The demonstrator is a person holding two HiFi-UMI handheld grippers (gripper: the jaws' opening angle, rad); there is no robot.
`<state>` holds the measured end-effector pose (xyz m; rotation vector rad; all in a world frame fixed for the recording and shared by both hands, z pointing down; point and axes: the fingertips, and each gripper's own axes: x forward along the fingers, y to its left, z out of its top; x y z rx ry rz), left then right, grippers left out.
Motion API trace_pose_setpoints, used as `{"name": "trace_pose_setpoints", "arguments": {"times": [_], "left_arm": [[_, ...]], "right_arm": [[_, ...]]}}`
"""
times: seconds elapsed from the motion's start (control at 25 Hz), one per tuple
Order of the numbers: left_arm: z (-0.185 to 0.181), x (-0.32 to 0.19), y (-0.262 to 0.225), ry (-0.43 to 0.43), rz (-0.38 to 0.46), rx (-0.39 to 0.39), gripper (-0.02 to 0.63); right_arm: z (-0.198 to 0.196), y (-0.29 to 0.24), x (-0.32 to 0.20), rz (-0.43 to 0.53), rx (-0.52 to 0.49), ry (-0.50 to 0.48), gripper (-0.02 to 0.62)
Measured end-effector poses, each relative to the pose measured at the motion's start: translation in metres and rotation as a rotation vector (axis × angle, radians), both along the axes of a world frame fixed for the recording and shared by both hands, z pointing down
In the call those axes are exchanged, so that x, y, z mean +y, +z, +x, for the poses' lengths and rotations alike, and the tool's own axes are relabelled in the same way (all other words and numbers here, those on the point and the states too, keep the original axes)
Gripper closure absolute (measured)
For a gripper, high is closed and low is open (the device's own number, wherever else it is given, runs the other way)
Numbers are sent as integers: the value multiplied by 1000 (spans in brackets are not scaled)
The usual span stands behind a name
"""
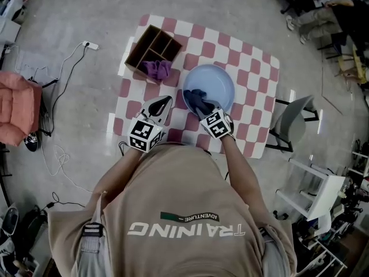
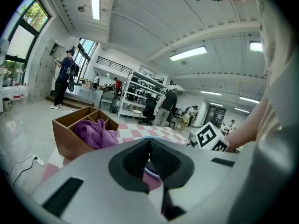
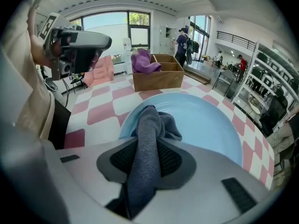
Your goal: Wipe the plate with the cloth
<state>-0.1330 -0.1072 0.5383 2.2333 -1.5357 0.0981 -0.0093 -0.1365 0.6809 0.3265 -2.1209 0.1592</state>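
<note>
1. The right hand-held gripper is clamped on the dark blue cloth, at the light blue plate's near rim, mid-surface.
2. The left hand-held gripper has its jaws together, empty.
3. Wiping seems barely begun.

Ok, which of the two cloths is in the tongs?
The dark blue cloth: the right tongs are clamped on it, over the light blue plate. The purple cloth lies bunched in the wooden box, held by nothing.
</note>
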Motion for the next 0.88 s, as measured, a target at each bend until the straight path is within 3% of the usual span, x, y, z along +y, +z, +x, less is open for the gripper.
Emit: {"name": "trace_pose_setpoints", "arguments": {"times": [0.48,0.88], "left_arm": [[-2,-8,5,-68,-26,-5,594],[10,-38,1,-65,-24,-10,594]], "right_arm": [[-43,2,-24,-8,36,-152,476],[-60,3,-74,7,71,-131,469]]}}
